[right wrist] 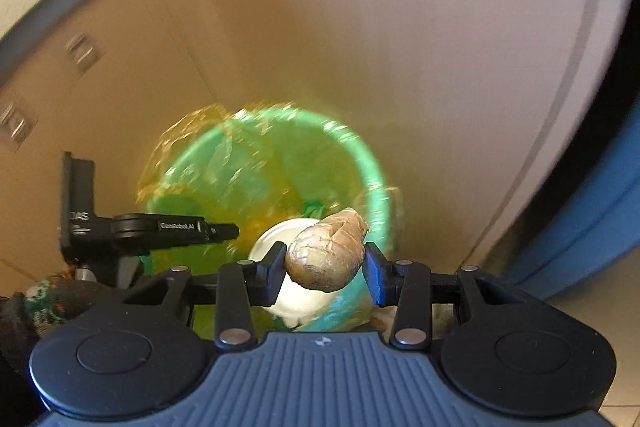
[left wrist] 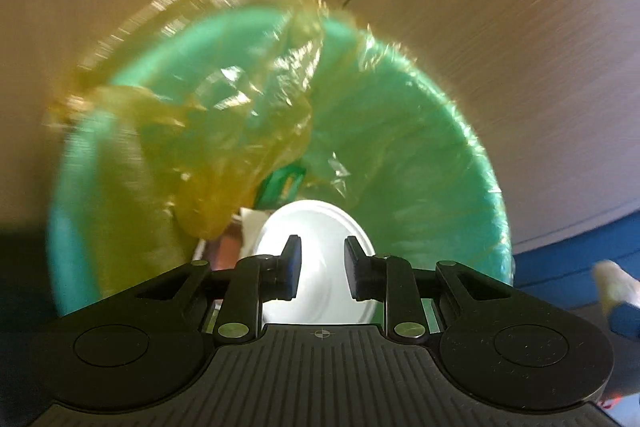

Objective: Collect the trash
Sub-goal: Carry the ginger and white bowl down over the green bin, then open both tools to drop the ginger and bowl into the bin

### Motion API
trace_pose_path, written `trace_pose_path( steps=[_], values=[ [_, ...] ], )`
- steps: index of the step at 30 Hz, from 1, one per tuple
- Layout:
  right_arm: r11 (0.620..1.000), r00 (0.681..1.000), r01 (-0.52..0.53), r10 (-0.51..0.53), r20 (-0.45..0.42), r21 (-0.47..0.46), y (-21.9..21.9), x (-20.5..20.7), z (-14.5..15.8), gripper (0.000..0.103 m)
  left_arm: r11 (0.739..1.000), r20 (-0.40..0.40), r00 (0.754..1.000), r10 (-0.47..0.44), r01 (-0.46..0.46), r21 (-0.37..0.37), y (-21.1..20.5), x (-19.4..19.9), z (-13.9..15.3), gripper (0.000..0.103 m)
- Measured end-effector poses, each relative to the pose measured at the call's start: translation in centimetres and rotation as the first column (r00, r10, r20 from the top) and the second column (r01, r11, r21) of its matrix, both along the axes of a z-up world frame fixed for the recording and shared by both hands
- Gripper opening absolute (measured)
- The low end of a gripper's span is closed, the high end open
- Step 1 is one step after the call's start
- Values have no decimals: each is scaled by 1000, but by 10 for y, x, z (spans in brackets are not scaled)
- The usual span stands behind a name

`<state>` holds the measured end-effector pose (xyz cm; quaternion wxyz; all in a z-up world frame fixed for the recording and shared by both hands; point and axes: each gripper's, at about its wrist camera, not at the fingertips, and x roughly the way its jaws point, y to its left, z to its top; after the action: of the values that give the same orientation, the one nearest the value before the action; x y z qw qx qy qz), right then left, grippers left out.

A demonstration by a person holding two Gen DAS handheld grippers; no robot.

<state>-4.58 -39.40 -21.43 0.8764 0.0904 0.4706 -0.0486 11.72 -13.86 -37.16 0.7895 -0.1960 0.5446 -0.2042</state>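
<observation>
From my left wrist view, I look down into the green bin (left wrist: 460, 147), my landmark here. Its yellowish liner bag (left wrist: 224, 115) is bunched and folded inward over the far-left part of the mouth, narrowing the opening. At the bottom of the bin lie a white lid (left wrist: 320, 251), a green packet (left wrist: 284, 185) just beyond it and some pale paper (left wrist: 252, 223) beside it. My left hand-held gripper (left wrist: 320, 269) hangs over the mouth with its jaws apart and nothing between them; I judge it is placed to keep the liner clear.

From my right wrist view, the same bin (right wrist: 372, 179) sits below and ahead, against a tan cupboard front (right wrist: 320, 27). My right hand-held gripper (right wrist: 326, 269) is clamped on a crumpled brownish wad (right wrist: 328, 255), the trash in hand, held above the near edge of the bin so it can drop inside. The left tool reaches in over the bin's left side, so I should release clear of it and of the sagging liner.
</observation>
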Motion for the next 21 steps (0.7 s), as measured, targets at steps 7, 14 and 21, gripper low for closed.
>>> trace_pose_path(
  steps=[7, 14, 21],
  values=[
    [994, 993, -69, 77, -93, 79, 32, 43, -28, 43, 995, 44, 996, 80, -77, -67, 32, -13, 17, 26],
    [996, 994, 1, 9, -106, 93, 35, 58, -41, 60, 994, 51, 995, 82, -79, -69, 44, -21, 19, 26],
    [997, 993, -14, 22, -115, 76, 39, 64, -44, 60, 995, 119, 991, 65, -55, -87, 50, -33, 40, 26]
  ],
)
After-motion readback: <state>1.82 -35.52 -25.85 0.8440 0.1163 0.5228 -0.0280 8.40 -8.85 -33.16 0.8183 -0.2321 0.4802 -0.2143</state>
